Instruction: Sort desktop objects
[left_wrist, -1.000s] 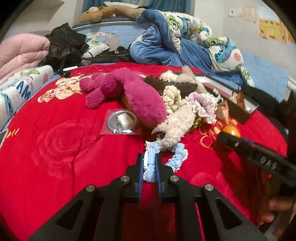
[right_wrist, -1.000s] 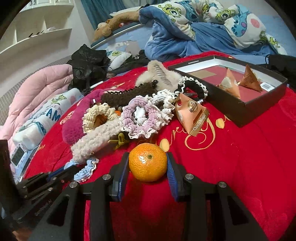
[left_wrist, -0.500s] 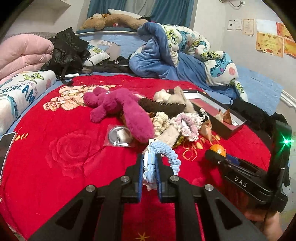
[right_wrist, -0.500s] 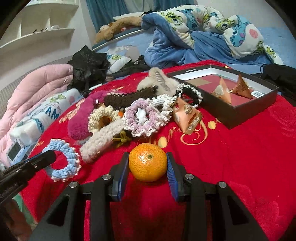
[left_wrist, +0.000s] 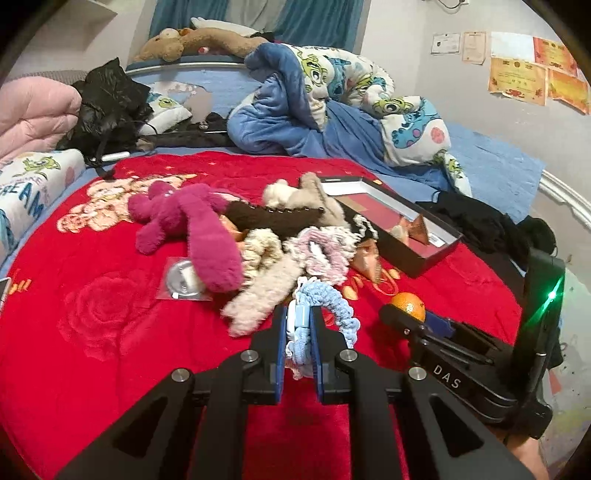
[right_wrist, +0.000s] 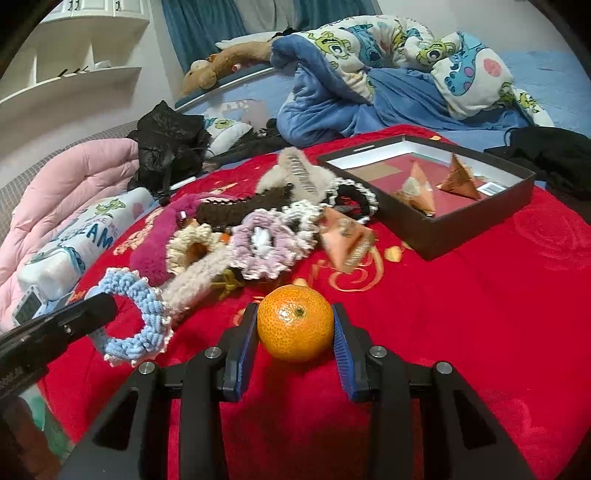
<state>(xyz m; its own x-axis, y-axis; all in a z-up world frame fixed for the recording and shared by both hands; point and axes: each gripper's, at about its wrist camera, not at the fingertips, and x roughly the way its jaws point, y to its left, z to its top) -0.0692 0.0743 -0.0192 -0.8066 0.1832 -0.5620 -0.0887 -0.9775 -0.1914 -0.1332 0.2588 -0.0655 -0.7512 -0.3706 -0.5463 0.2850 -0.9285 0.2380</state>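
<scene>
Scrunchie (left_wrist: 334, 314) in pale blue crochet hangs from the left gripper (left_wrist: 298, 326), whose jaws are pinched shut on one side of the ring; the loop stands clear of the red blanket (left_wrist: 92, 325), its hole facing sideways and most of it arching off to the gripper's right. Just beside it, the right gripper (right_wrist: 294, 332) is closed on a mandarin (right_wrist: 294, 322), one blue pad pressed to each flank and the stem dimple facing the camera; being round, it has no long axis to speak of. Nearest both grippers the blanket is bare, with open room to the left of the left gripper and to the right of the right one, as far as the blanket's edge.

Farther on lies the pile: a cream plush strip (left_wrist: 264, 295) running diagonally, a lilac-and-white scrunchie (right_wrist: 269, 243), a cream scrunchie (right_wrist: 192, 245), a magenta plush toy (left_wrist: 192, 225) partly over a bagged round disc (left_wrist: 181, 282), and a dark brown fuzzy band (left_wrist: 273, 218) stretched left to right. An orange pyramid packet (right_wrist: 345, 240) sits between the pile and the dark box (right_wrist: 476, 218), apart from its near wall. The box is open-topped and turned corner-on, with two more pyramid packets (right_wrist: 436, 184) inside. Beyond it are a rumpled blue cartoon quilt (left_wrist: 332, 110) and a black bag (left_wrist: 107, 99).
</scene>
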